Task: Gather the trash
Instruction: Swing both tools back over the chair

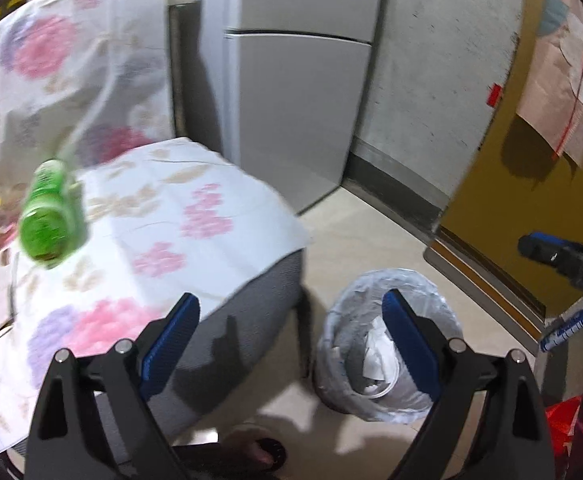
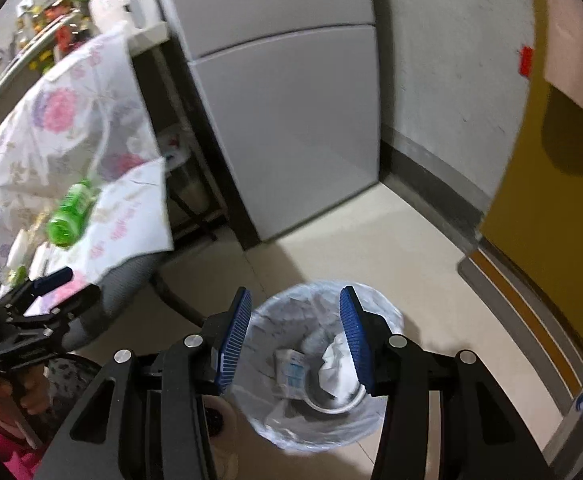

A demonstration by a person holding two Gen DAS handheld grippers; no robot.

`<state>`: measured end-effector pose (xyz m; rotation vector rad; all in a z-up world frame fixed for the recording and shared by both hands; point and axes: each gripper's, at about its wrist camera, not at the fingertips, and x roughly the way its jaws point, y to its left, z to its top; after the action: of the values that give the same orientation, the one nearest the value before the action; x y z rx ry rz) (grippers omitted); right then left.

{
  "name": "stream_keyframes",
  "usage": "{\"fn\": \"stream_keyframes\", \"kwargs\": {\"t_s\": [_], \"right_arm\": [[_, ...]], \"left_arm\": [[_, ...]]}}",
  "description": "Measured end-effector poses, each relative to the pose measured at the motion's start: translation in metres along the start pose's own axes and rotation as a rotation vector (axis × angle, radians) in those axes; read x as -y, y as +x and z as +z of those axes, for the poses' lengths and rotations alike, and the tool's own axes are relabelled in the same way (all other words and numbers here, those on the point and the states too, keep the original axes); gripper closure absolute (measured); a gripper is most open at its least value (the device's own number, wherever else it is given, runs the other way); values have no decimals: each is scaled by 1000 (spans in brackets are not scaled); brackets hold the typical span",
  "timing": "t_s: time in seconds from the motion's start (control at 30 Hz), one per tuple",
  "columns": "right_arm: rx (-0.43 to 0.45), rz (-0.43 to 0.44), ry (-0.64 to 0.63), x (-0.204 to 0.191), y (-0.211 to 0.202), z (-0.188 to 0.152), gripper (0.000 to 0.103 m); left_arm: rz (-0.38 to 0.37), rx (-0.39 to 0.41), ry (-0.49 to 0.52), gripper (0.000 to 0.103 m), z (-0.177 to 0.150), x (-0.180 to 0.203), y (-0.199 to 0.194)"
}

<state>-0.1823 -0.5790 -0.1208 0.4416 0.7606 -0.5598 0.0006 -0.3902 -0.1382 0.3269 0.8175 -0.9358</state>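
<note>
A green plastic bottle (image 1: 51, 216) lies on the floral cloth (image 1: 195, 216) that covers a grey chair, up and to the left of my left gripper (image 1: 291, 298). That gripper is open wide with nothing between its fingers. The bin (image 1: 339, 344), lined with a clear bag, stands on the floor to the right of the chair. My right gripper (image 2: 294, 291) hangs open over the bin (image 2: 387, 400), and nothing is between its pads. Crumpled paper (image 2: 335, 364), a small carton (image 2: 291, 364) and a tape roll lie in the bin. The bottle (image 2: 69, 216) and the left gripper (image 2: 39, 292) also show in the right wrist view.
A grey fridge (image 1: 299, 100) stands behind the chair, next to a white wall and a yellow door (image 1: 503, 200). A blue-and-white can (image 1: 567, 328) and a red bag (image 1: 563, 424) are at the right. A sandalled foot (image 1: 263, 452) is on the pale floor. A cluttered shelf (image 2: 47, 20) is at the far left.
</note>
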Motion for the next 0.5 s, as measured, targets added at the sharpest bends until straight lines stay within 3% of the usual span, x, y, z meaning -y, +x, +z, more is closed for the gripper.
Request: {"fn": "stream_keyframes", "kwargs": {"t_s": [0.23,0.4,0.5], "right_arm": [[33,89,-109,-77,4,14,56],[22,171,-245,-155,20,18,77],[5,229,-332,-205,30,19,79]], "left_arm": [[110,24,-55,13,-19,-62,-33],[232,42,-134,13,-36,-119,-62],[289,42,-193,13,-48,-155,-76]]}}
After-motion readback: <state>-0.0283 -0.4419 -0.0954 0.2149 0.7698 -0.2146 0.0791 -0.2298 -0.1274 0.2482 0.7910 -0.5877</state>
